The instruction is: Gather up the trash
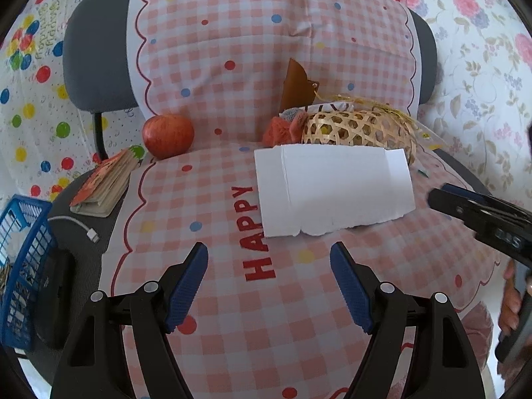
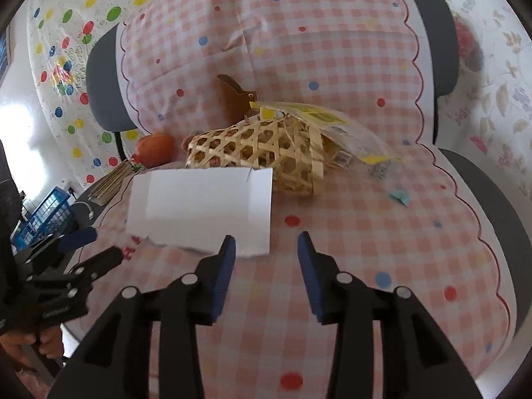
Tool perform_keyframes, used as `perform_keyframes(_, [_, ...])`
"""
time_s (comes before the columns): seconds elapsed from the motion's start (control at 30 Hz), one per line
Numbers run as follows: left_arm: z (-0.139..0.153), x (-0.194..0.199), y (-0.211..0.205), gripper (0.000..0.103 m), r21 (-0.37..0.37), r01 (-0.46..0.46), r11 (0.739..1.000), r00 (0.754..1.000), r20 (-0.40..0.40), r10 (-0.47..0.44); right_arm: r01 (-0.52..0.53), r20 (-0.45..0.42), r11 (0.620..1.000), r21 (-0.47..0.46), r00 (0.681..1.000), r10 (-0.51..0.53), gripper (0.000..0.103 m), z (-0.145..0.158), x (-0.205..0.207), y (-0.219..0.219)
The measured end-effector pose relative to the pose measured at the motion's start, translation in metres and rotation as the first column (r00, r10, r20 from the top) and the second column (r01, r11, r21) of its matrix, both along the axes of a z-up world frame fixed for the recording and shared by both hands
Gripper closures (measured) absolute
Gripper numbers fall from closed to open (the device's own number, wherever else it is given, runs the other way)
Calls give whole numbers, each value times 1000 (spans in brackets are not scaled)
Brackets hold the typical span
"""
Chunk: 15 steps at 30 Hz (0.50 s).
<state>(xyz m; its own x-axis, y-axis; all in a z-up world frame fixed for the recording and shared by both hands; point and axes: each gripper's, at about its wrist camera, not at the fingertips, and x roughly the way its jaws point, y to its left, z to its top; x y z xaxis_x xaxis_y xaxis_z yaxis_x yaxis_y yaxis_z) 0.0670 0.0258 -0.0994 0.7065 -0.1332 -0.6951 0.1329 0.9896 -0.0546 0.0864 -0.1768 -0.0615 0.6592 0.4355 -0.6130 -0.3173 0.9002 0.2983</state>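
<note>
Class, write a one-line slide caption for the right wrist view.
Open right gripper hovers before a torn white card beside a woven basket on checked cloth.

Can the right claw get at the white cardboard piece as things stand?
Probably yes: the right claw is open, at the near edge of the white cardboard piece, with nothing between them.

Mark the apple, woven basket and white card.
apple (image 1: 168,136), left wrist view, middle of its skin
woven basket (image 2: 266,153), right wrist view, side weave
white card (image 1: 335,186), left wrist view, flat centre
</note>
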Motion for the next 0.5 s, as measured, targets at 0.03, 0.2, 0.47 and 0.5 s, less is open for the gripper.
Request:
perform_keyframes(0.03, [0, 2, 0, 27, -7, 4, 1000, 1000, 1, -4, 2, -8, 1000, 4, 1000, -2, 65, -1, 4, 0])
perform_keyframes(0.2, [-2, 26, 8, 27, -84, 36, 996, 999, -1, -37, 8, 8, 1000, -10, 1000, -8, 65, -1, 10, 1])
perform_keyframes(0.47, [-16, 72, -7, 27, -136, 179, 974, 981, -55, -187, 37, 14, 999, -34, 999, -37, 64, -4, 7, -12])
perform_keyframes(0.5, [-18, 76, -9, 27, -142, 191, 971, 977, -64, -201, 40, 13, 999, -34, 999, -40, 64, -4, 7, -13])
